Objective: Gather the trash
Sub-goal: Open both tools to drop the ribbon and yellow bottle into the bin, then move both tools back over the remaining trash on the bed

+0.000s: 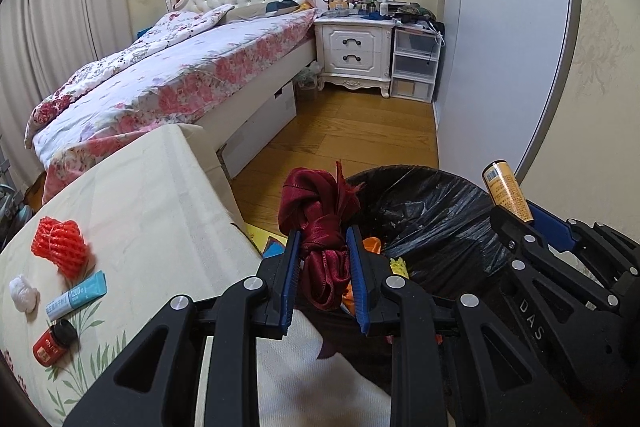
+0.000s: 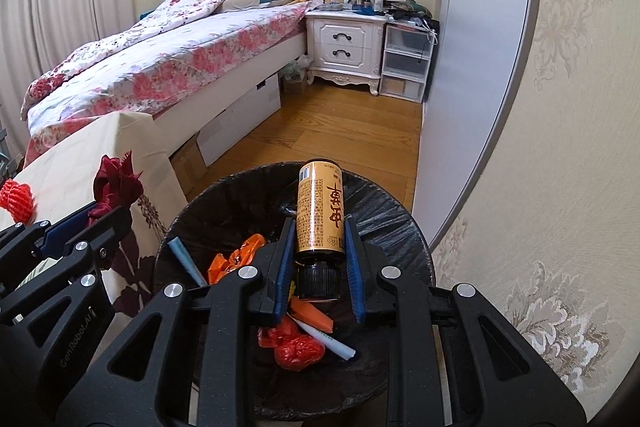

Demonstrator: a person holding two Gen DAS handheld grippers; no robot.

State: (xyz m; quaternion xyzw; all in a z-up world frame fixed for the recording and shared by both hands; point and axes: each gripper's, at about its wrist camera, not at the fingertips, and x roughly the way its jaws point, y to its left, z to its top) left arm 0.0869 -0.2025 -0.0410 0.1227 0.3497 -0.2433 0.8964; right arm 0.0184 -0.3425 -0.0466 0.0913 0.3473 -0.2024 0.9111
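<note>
Black claw (image 1: 324,275) linkages, blue pads (silver rivets).

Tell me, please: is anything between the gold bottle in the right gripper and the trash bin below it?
Nothing visible blocks it. The right gripper holds the gold bottle directly over the open trash bin; below it lies only earlier trash, such as orange wrappers.

Nightstand clutter (image 1: 372,5) indistinct, too small.

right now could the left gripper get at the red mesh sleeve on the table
Probably not yet: the left gripper is shut on the dark red cloth. The red mesh sleeve lies uncovered on the table, so the way looks free otherwise.
</note>
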